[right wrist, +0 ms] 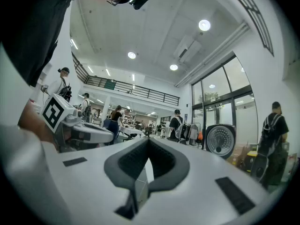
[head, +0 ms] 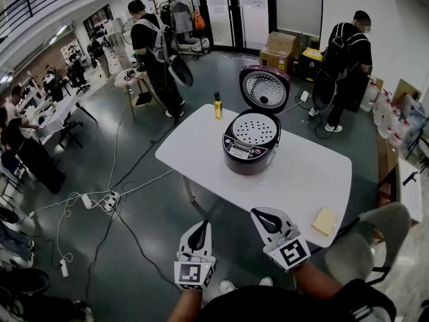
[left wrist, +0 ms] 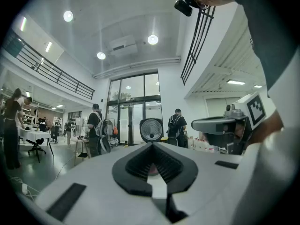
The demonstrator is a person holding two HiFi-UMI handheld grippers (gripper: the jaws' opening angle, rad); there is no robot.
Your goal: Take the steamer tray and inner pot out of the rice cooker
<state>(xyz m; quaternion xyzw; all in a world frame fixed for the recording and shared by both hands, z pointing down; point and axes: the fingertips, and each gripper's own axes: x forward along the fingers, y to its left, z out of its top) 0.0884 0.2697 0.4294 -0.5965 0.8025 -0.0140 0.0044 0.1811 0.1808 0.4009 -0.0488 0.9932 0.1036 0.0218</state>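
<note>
A dark red rice cooker [head: 251, 146] stands on the white table [head: 201, 146] with its lid [head: 264, 88] raised. The perforated steamer tray [head: 254, 131] lies in its mouth; the inner pot under it is hidden. Its lid [left wrist: 151, 130] shows far off past the jaws in the left gripper view, and the lid [right wrist: 220, 141] also appears at the right of the right gripper view. My left gripper [head: 198, 229] and right gripper [head: 263, 219] hang side by side off the table's near edge, well short of the cooker. Both are shut with nothing in them.
A small yellow bottle [head: 218, 106] stands at the table's far corner. A yellow pad [head: 324, 221] lies at its near right corner. A grey chair [head: 365, 243] sits close to my right. Cables and power strips [head: 100, 202] run over the floor on the left. People [head: 153, 52] stand beyond the table.
</note>
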